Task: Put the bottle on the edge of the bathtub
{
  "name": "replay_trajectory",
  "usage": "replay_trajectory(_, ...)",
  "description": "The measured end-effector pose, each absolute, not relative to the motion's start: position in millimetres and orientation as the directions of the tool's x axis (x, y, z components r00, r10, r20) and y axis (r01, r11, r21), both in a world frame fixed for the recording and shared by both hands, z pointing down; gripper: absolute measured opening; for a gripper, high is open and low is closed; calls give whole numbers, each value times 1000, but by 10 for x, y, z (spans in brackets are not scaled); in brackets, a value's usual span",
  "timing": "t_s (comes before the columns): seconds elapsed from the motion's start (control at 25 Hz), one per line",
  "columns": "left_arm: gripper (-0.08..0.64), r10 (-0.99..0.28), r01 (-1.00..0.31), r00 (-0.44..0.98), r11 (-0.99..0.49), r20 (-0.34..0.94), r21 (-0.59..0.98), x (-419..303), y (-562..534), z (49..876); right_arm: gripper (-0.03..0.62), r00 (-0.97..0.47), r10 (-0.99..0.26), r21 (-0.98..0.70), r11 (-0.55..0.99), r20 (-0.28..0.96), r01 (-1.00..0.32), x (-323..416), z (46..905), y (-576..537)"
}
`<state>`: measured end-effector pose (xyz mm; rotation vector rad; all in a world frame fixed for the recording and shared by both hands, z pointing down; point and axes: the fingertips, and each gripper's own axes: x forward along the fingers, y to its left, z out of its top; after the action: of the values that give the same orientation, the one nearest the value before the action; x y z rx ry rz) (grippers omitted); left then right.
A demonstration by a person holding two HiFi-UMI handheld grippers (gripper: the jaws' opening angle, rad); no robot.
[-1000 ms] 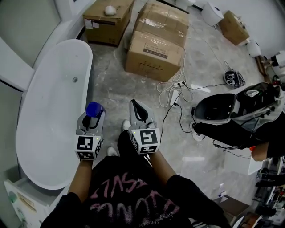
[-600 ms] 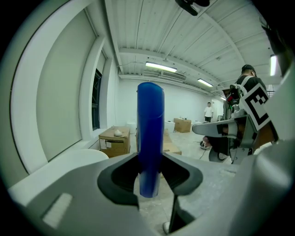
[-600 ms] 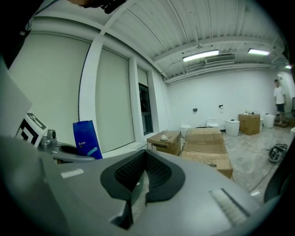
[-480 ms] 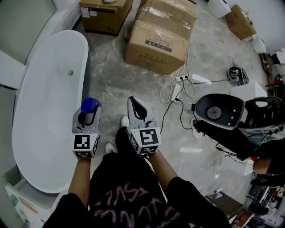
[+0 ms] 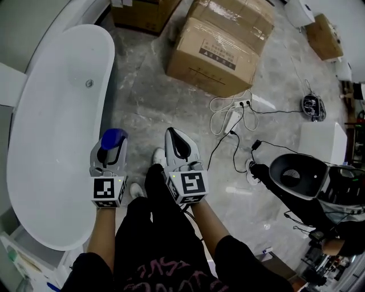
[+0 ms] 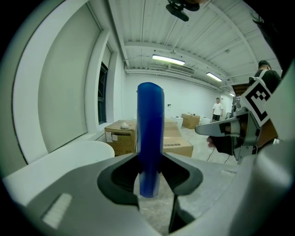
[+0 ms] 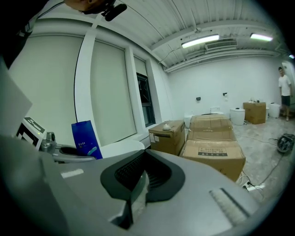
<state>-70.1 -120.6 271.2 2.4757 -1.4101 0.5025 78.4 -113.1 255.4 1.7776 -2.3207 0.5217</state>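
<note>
A blue bottle (image 5: 112, 139) stands upright in my left gripper (image 5: 110, 153), which is shut on it; in the left gripper view the bottle (image 6: 150, 140) rises between the jaws. The bottle (image 7: 86, 139) also shows at the left of the right gripper view. A white oval bathtub (image 5: 51, 131) lies on the floor just left of the left gripper, its rim (image 5: 100, 102) close to the bottle. My right gripper (image 5: 179, 149) is beside the left one, shut with nothing in it, jaws pressed together.
Large cardboard boxes (image 5: 223, 48) stand ahead, with another box (image 5: 145, 12) at the far end of the tub. White cables and a power strip (image 5: 232, 117) lie on the marble floor to the right. A black and white toilet unit (image 5: 305, 179) sits at right.
The view has shifted forward and right over the floor; the tub end now lies nearer the left gripper. Both grippers keep their pose, bottle still held.
</note>
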Motion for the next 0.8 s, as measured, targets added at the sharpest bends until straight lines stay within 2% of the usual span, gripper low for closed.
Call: replay_trajectory(0.8,155,-799,-906,408,-414,442,89,-662,-1653,3874,25,-256,-873,-220,176,415,-959,1019,3813,-1488)
